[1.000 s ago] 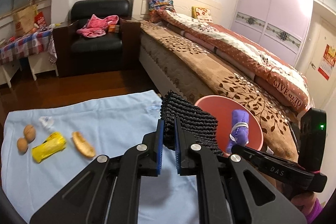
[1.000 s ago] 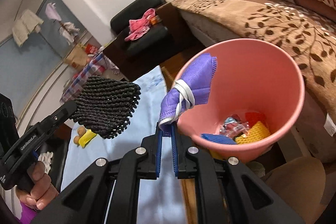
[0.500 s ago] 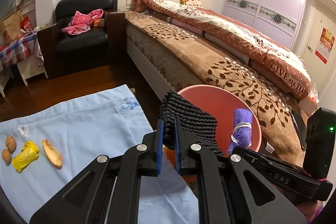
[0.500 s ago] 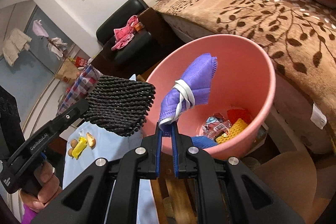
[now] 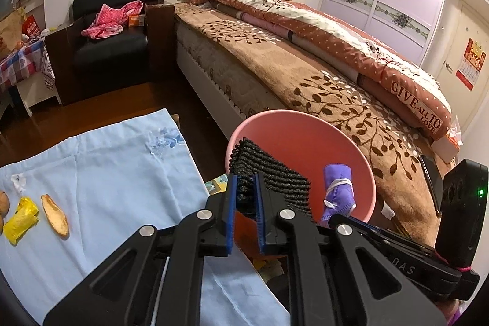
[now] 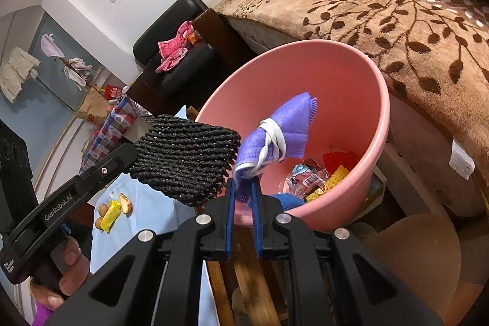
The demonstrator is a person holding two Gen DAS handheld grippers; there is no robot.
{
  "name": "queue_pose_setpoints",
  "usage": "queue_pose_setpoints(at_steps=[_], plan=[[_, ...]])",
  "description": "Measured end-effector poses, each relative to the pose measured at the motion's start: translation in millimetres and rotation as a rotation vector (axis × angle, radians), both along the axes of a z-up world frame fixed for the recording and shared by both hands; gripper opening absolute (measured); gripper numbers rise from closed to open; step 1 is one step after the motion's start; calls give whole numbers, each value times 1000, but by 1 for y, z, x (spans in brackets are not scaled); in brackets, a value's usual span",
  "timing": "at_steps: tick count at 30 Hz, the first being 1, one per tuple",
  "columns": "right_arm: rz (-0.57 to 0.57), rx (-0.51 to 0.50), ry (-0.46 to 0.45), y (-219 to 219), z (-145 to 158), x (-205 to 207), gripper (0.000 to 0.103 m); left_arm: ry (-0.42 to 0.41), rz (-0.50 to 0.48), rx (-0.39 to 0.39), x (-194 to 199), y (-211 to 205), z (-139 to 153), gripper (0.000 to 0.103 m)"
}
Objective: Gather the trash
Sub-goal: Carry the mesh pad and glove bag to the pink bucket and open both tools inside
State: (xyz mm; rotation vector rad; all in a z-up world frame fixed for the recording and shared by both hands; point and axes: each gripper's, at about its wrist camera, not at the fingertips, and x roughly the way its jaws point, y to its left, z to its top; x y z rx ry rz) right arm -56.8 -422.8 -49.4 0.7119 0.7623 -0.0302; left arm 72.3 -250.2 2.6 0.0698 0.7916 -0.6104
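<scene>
My left gripper (image 5: 246, 192) holds a black foam net (image 5: 275, 173) upright over the near rim of the pink bin (image 5: 305, 124). Its jaws are opening, with the net still pinched between the blue pads. My right gripper (image 6: 243, 188) is shut on the bottom corner of a purple face mask (image 6: 290, 124) wrapped in its white strap, held above the open bin (image 6: 385, 112). The black net (image 6: 183, 152) hangs just left of the mask. Wrappers (image 6: 308, 179) and a yellow foam net (image 6: 331, 181) lie in the bin's bottom.
A light blue cloth (image 5: 107, 173) on the left carries a yellow wrapper (image 5: 23, 219), a peel (image 5: 55, 217) and nuts (image 5: 3, 202). The bed (image 5: 305, 75) runs right behind the bin. A black armchair (image 5: 113, 45) stands at the back left.
Both grippers have come closer to the bin and lower, so net and mask now hang over its mouth. The gaps between both pairs of pads look slightly wider.
</scene>
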Motion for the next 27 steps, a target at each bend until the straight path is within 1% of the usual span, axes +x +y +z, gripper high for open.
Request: queue_pose_setpoints(at_steps=[7,10,11,13,20,23,24,27], plan=[[-11,-4,10,1,0,0,14,14,-28,8,-2,-5,-2,14],[-11,-5,13,1,0,0,14,8,-31,8,-4,-5,-2,24],[-10,-6,13,2,0,0,14,6,-32,7,-5,-5,-2,30],[-8,-7,15,2,0,1,14,0,-36,-1,-7,-5,-1,34],[-7,-23,10,2,1,2,14,5,-45,-11,-8,-3,-1,35],[-11,-32,11,2,2,2,19,8,-43,-14,-9,-1,-1,36],[-15,-34,11,3,2,2,23,8,-43,-14,-9,0,-1,36],[-19,-43,11,5,3,0,24,5,-43,-12,-9,0,-1,36]])
